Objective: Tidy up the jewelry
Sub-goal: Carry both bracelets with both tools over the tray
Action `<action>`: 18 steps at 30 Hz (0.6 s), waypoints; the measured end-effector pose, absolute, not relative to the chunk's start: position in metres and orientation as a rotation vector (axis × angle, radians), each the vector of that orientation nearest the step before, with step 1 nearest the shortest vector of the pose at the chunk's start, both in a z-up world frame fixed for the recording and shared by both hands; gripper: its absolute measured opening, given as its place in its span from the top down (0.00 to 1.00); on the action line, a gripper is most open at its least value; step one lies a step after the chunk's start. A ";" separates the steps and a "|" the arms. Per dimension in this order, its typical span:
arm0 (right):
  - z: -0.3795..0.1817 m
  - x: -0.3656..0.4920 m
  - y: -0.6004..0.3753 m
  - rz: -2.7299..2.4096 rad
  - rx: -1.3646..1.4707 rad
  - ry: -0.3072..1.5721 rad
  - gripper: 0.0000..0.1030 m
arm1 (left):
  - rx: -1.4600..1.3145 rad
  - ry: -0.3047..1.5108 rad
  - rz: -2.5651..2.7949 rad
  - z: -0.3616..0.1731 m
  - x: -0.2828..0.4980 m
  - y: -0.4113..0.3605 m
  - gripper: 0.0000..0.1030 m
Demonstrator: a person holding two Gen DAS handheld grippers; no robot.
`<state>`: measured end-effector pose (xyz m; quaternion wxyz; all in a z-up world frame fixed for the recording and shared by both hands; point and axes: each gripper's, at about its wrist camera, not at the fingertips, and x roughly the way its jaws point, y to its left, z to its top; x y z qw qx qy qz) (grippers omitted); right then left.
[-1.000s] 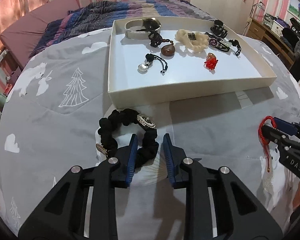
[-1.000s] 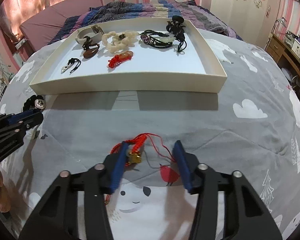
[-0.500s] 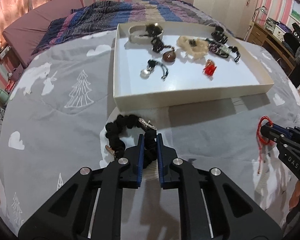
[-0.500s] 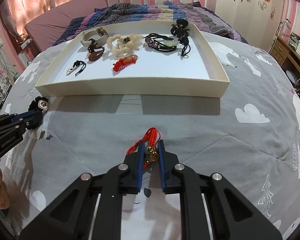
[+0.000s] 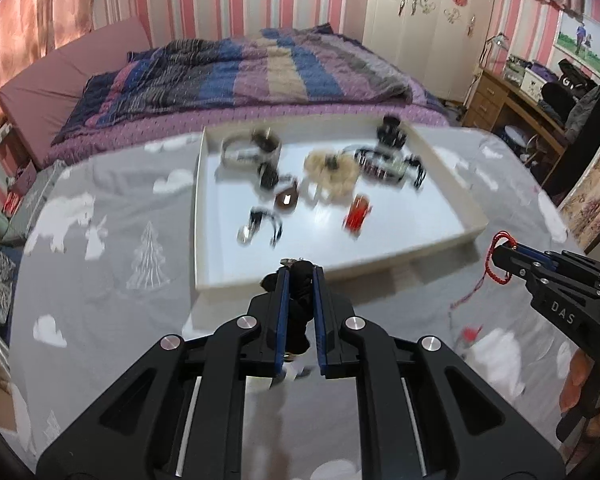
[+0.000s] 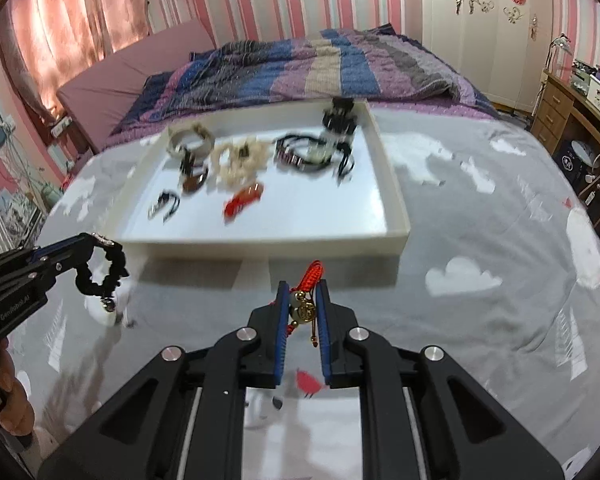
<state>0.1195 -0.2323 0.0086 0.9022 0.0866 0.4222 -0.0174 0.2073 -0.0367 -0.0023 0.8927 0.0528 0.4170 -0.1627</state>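
From the left wrist we've got the left claw [image 5: 299,280] clamped tight on the black scrunchie bracelet [image 5: 300,300], lifted off the bed [image 5: 100,280] just short of the white tray's [image 5: 204,216] near wall, probably so it clears that rim on the way in. From the right wrist, the right claw [image 6: 303,304] is pinched on the red cord charm [image 6: 305,308], gold bead between the pads, red loop poking toward the tray, where the sorted pieces already sit.

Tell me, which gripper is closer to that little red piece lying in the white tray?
Hard to call; perhaps the right. The right gripper, clamping a red cord charm, and the left gripper, clamping a black scrunchie, both hang before the tray, off the red piece.
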 end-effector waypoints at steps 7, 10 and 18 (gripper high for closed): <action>0.049 0.158 -0.246 -0.060 0.167 0.808 0.87 | 0.077 0.830 -0.367 0.023 0.246 -0.059 0.91; 0.054 0.183 -0.248 -0.068 0.149 0.796 0.87 | 0.081 0.849 -0.366 0.011 0.268 -0.070 0.91; -0.002 0.232 -0.254 -0.083 0.100 0.879 0.87 | 0.132 0.944 -0.331 -0.051 0.299 -0.083 0.91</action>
